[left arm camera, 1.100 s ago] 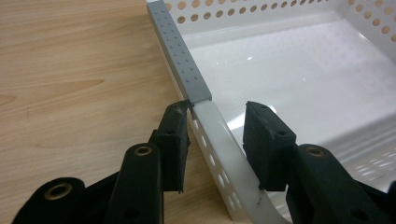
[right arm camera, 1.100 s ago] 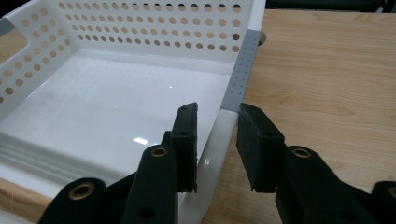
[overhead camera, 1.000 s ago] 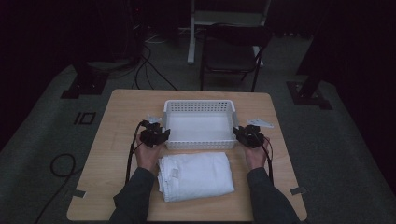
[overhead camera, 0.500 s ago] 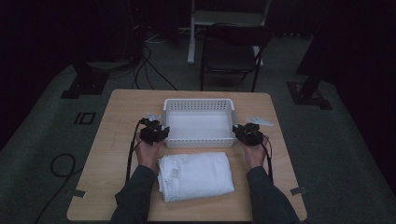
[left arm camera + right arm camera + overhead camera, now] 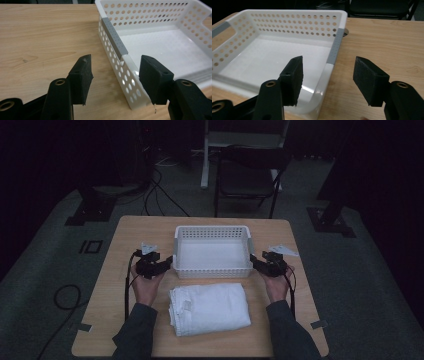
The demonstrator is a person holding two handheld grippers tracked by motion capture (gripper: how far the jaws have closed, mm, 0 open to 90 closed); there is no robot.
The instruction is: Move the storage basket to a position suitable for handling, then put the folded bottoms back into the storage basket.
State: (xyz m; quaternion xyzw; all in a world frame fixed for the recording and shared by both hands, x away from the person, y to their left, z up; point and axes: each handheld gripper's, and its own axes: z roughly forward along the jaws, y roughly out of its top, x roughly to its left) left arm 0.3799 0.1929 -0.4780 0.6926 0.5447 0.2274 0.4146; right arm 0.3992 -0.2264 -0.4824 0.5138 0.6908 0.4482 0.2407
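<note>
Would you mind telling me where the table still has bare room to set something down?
Bare wood lies left of the basket beyond the left gripper, right of it beyond the right gripper, and on both sides of the folded towel. The basket's floor is empty. It is tight between basket and towel.

Two forearms in dark sleeves come in from the bottom of the high view, each hand holding a black two-jaw gripper. The left gripper [image 5: 167, 262] points toward the right, its hand [image 5: 147, 287] bent at the wrist behind it. The right gripper [image 5: 255, 262] points toward the left, held by the right hand [image 5: 276, 285]. A cable trails back from each gripper along the forearm. Both pairs of jaws have just been opening and stand apart, their pads pressing on nothing.
</note>
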